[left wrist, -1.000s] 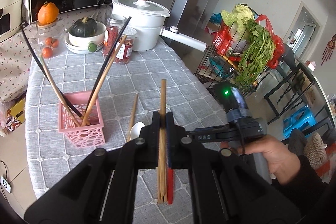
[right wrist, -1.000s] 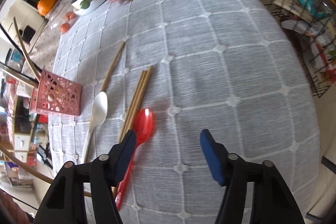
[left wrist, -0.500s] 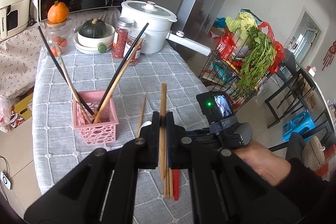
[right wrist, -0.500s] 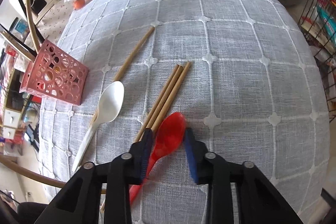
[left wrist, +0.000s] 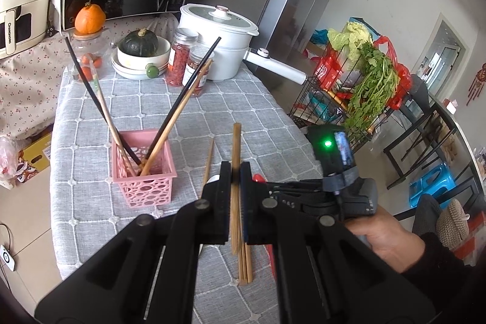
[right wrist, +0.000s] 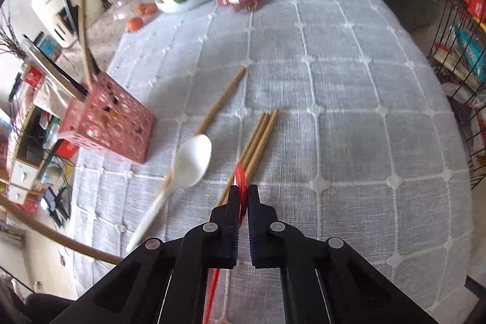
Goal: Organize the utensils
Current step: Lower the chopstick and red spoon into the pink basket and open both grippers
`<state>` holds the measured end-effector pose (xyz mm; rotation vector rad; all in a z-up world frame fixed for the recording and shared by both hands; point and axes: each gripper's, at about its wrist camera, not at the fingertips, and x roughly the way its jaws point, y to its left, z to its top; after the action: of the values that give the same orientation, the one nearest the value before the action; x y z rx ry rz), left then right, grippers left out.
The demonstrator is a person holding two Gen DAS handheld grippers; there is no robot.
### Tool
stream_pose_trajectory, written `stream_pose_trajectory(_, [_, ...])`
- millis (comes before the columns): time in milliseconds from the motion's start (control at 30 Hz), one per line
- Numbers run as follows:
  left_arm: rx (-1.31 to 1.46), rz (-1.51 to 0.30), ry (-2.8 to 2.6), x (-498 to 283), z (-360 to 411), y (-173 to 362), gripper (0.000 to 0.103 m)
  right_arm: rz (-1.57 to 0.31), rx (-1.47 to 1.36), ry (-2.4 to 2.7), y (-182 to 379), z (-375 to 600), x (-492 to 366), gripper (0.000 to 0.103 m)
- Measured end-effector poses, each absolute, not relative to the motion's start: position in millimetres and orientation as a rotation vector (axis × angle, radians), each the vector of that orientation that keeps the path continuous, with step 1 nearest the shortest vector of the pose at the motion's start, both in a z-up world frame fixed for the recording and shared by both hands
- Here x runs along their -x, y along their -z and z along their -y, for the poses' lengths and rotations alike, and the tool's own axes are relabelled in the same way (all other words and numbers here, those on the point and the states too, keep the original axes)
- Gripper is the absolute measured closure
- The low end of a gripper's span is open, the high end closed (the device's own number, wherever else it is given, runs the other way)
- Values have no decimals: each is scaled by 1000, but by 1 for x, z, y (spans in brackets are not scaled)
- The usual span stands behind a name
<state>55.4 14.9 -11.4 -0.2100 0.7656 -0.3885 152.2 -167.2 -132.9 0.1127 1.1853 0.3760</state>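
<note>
Left gripper (left wrist: pixel 236 172), lower centre of the left wrist view, is closed on a single wooden chopstick (left wrist: pixel 235 148), which points up the frame and sits clear of the grey checked tablecloth (left wrist: pixel 212 99). Three more chopsticks (left wrist: pixel 245 260) lie bunched on the cloth beneath it. Pink basket (left wrist: pixel 144 169), centre left, holds four chopsticks, two dark and two wooden, leaning outward. One loose chopstick (left wrist: pixel 208 163) lies between the basket and the gripper.

Right gripper (right wrist: pixel 242 190), bottom centre of the right wrist view, has its jaws nearly together, pinching the red spoon (right wrist: pixel 241 175) edge-on; the spoon's handle runs down between the fingers. Three chopsticks (right wrist: pixel 259 135) lie just beyond the red spoon. White spoon (right wrist: pixel 191 160) lies to their left on the cloth, over a loose chopstick (right wrist: pixel 223 97). Pink basket (right wrist: pixel 109 123) is at centre left. White pot (left wrist: pixel 218 41) and red jars (left wrist: pixel 179 56) stand at the table's far end.
</note>
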Motion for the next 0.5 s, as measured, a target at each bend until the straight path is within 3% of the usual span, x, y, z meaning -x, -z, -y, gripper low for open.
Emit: stream_pose_trajectory(500, [231, -684, 387, -48, -19, -10, 97, -823, -259, -461, 35, 197, -125, 99])
